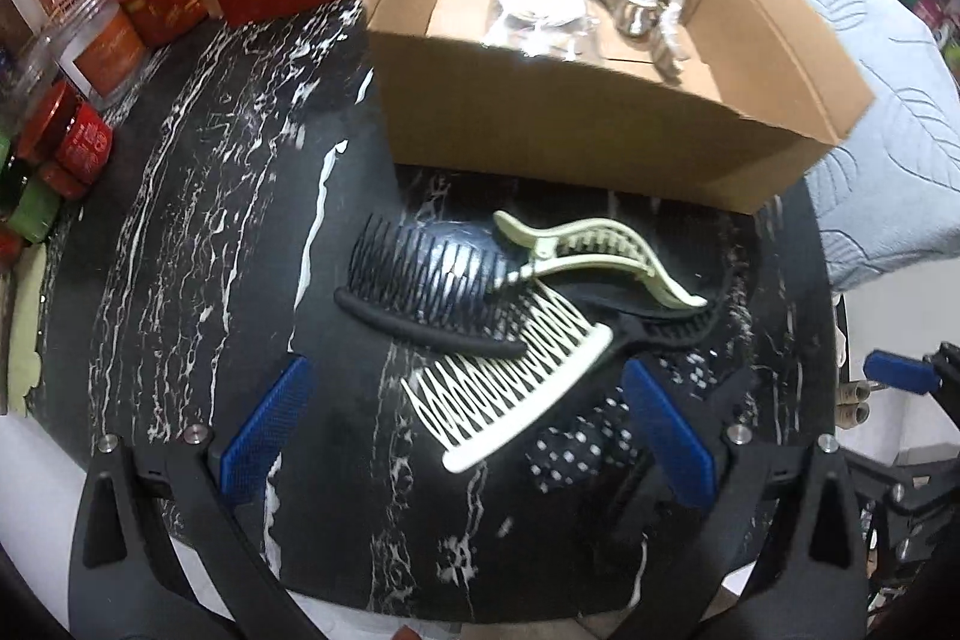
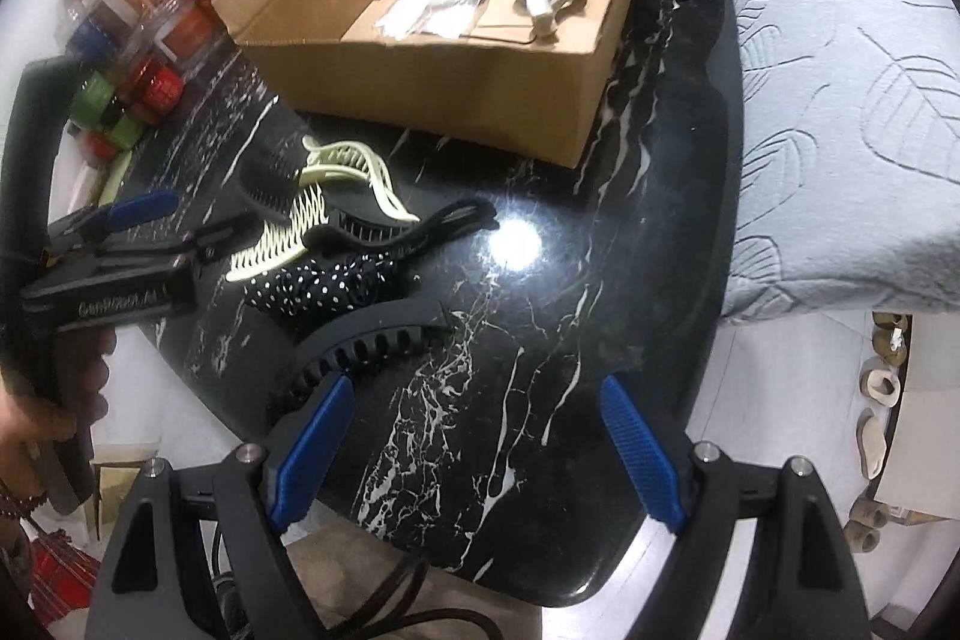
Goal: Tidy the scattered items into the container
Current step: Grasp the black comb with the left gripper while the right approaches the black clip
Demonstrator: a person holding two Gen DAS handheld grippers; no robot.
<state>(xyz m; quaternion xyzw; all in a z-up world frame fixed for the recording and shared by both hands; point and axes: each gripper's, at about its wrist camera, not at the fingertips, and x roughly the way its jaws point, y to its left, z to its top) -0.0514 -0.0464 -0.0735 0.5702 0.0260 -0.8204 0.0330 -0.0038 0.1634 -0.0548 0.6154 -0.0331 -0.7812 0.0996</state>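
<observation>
Now the left tool (image 1: 468, 436) hangs open and empty over the cream comb (image 1: 516, 388) in the pile on the counter (image 1: 198, 232); pinch its solid spine, not the teeth, then lift clear toward the box (image 1: 576, 124). Right tool (image 2: 480, 454) is open too.

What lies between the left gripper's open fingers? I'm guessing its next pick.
In the left wrist view, the cream comb lies between the left gripper fingers, its far end tucked under the black comb.
</observation>
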